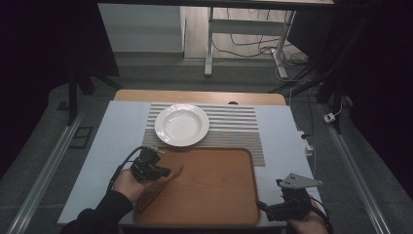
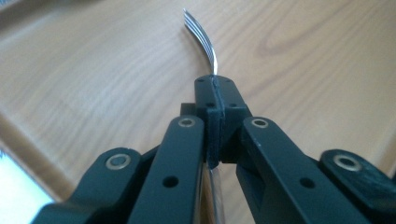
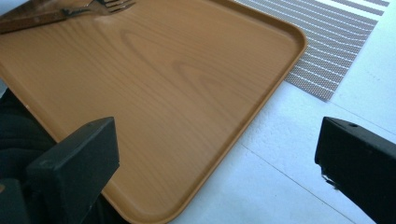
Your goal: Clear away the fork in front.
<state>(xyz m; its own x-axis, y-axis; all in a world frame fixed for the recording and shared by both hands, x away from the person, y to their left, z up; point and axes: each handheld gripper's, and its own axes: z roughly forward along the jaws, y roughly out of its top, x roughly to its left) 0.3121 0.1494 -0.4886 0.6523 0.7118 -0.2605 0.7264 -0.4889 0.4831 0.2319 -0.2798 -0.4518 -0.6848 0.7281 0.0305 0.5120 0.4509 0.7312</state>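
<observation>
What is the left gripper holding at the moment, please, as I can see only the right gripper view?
Observer: The left gripper is shut on the handle of a fork, whose tines point away from it above the wooden tray.
Operator: Thank you. Is there a plate anywhere on the table?
Observer: Yes, an empty white plate sits on the striped placemat, just beyond the tray's far edge and towards its left.
</observation>
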